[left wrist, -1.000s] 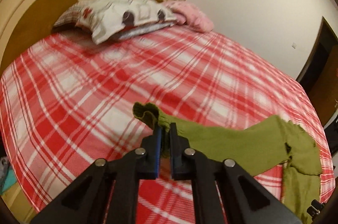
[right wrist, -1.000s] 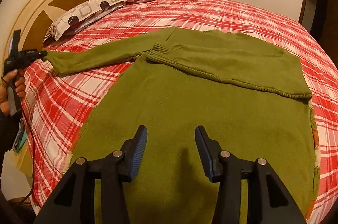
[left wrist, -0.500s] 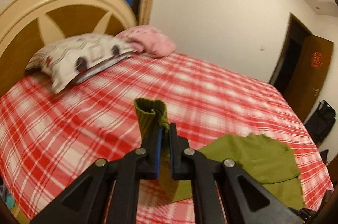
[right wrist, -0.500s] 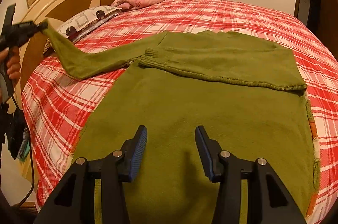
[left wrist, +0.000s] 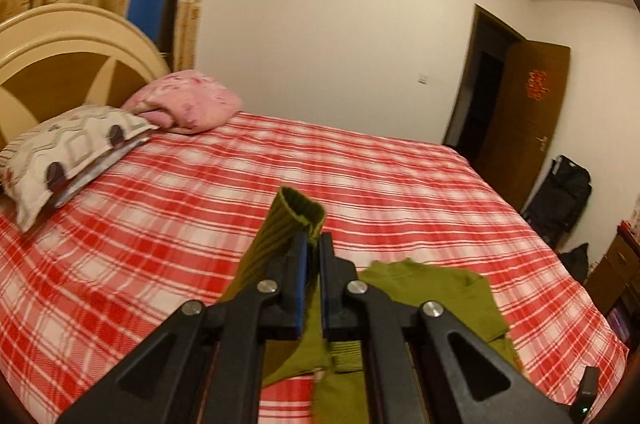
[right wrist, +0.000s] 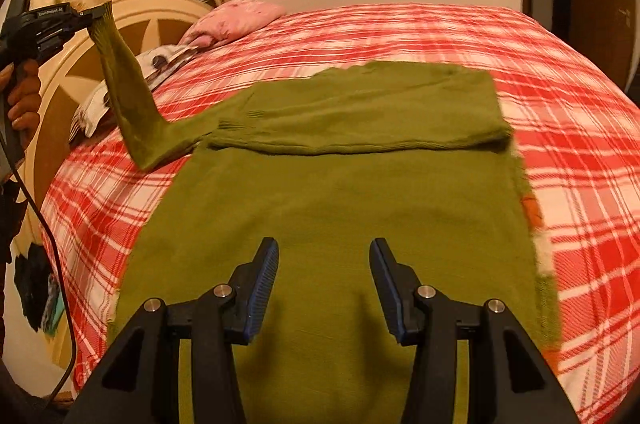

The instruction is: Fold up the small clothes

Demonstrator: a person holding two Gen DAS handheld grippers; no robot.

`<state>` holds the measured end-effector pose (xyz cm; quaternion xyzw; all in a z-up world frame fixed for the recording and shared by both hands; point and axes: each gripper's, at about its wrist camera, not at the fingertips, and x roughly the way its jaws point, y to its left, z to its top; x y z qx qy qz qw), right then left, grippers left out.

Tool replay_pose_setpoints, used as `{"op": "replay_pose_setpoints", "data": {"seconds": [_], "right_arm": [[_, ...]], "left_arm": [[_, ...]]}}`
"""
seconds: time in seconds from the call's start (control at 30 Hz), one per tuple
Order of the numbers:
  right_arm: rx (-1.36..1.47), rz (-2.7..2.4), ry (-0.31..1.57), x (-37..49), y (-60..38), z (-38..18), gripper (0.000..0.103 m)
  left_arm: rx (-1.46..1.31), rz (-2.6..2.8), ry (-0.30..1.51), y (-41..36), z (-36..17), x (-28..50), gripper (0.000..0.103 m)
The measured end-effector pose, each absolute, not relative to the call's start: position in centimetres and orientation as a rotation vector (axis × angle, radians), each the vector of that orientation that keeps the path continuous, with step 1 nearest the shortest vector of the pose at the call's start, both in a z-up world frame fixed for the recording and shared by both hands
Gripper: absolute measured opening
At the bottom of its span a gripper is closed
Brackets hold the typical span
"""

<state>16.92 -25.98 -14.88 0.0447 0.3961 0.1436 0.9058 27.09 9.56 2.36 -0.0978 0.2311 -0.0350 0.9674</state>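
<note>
An olive-green sweater (right wrist: 332, 216) lies flat on the red plaid bed, one sleeve folded across its chest (right wrist: 360, 128). My left gripper (left wrist: 313, 244) is shut on the ribbed cuff (left wrist: 296, 214) of the other sleeve and holds it well above the bed. In the right wrist view that gripper (right wrist: 90, 18) is at the upper left, with the sleeve (right wrist: 128, 100) hanging steeply down to the sweater's shoulder. My right gripper (right wrist: 324, 260) is open and empty, hovering over the sweater's lower body.
The red-and-white plaid bed (left wrist: 160, 224) has a patterned pillow (left wrist: 68, 152) and a pink pillow (left wrist: 188, 104) by the cream headboard (left wrist: 60, 40). A wooden door (left wrist: 524, 108) and a black bag (left wrist: 564, 192) stand at the right.
My left gripper has lifted the sleeve cuff from near the bed to high above it, so the sleeve now hangs steeply. My right gripper has stayed open over the sweater.
</note>
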Motion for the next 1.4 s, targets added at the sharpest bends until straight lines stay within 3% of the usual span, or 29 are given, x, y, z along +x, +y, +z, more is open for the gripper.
{"op": "replay_pose_setpoints", "data": {"seconds": [0.37,0.43,0.53,0.6,0.63,0.67,1.0,1.07,1.3,1.4], "right_arm": [[0.186,0.230,0.822,16.5,-31.2,-16.3,0.049],[0.214,0.242,0.823,16.5,-31.9,-16.4,0.050],[0.291,0.307,0.818,16.5,-32.7,-16.4,0.064],[0.332,0.342,0.822,16.7,-32.6,-16.2,0.065],[0.333,0.356,0.828,16.9,-32.2,-16.1,0.065],[0.319,0.376,0.837,17.3,-31.5,-15.8,0.065],[0.365,0.582,0.994,28.2,-19.9,-13.6,0.065],[0.396,0.602,1.037,30.5,-17.5,-14.5,0.062],[0.426,0.560,1.141,35.3,-12.8,-18.5,0.061],[0.432,0.556,1.172,36.3,-11.3,-19.6,0.048]], "left_arm": [[-0.085,-0.235,0.520,-2.6,1.3,29.9,0.003],[-0.069,-0.242,0.539,-3.6,0.7,30.0,0.007],[-0.020,-0.227,0.567,-3.5,-0.8,29.4,0.011],[0.008,-0.206,0.604,-2.3,-2.3,28.8,0.027],[0.014,-0.186,0.621,-1.3,-3.3,28.3,0.052],[0.016,-0.169,0.632,-0.6,-4.1,27.8,0.067],[-0.010,-0.074,0.781,5.2,-13.4,24.7,0.070],[-0.023,-0.033,0.790,6.0,-14.3,25.3,0.080],[-0.142,0.028,0.763,10.1,-15.3,25.0,0.093],[-0.178,0.020,0.777,10.7,-16.5,25.0,0.093]]}}
